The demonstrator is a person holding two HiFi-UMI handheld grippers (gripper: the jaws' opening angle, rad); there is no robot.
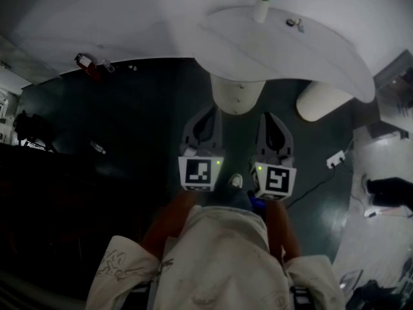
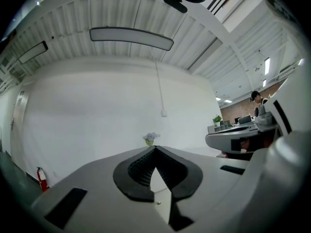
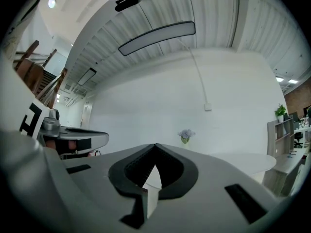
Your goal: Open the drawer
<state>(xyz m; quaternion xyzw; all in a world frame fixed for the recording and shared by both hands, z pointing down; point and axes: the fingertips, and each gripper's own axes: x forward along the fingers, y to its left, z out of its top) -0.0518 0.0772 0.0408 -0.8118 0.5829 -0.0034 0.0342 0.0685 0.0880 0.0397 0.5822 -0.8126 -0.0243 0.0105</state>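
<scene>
No legible text, number or brand appears in any view. The nearest things to signs are the black-and-white square markers on the cube of the left gripper and on that of the right gripper. They are coded patterns, not letters. Any print on the red fire extinguisher is too small to make out.

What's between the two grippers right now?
In the head view, only dark floor separates the left gripper and the right gripper; a white shoe tip shows lower down, nearer the person.
</scene>
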